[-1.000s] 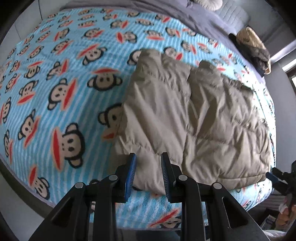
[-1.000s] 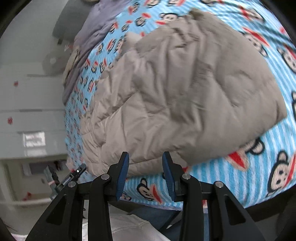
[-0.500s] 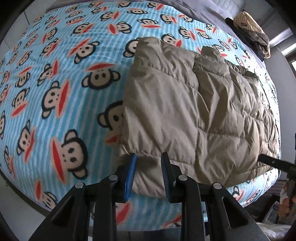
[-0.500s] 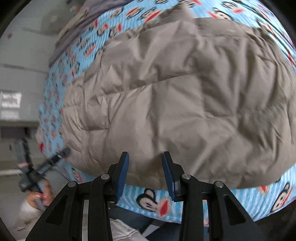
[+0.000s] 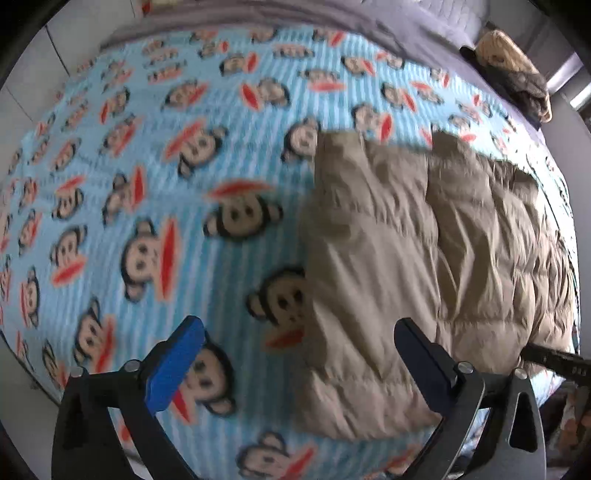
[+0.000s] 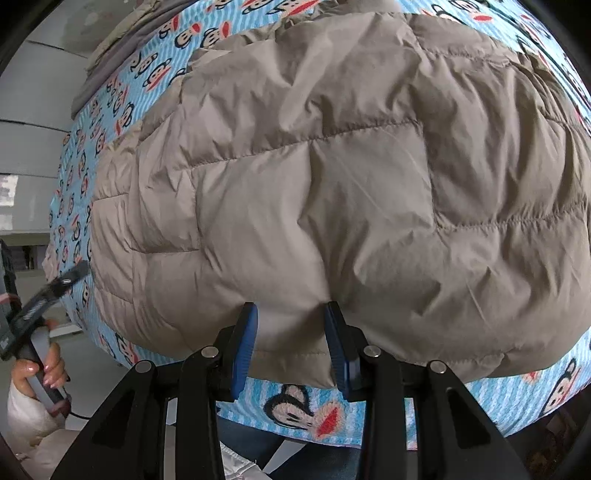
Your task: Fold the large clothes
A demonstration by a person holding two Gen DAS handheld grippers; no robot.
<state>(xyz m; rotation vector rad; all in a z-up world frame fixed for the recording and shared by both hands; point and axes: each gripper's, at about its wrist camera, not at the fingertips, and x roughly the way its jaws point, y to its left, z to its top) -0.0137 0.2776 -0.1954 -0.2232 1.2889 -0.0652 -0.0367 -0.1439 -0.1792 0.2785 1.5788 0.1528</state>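
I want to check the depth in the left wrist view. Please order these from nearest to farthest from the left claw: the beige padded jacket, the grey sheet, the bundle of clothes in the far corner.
1. Beige padded jacket: nearest; its corner lies between the open fingers of the left claw.
2. Grey sheet: beyond the monkey blanket.
3. Bundle of clothes: far right corner.

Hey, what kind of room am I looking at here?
Most likely a bedroom: a tan puffer jacket lies on a bed covered by a monkey-print blanket, with grey bedding at the far end.
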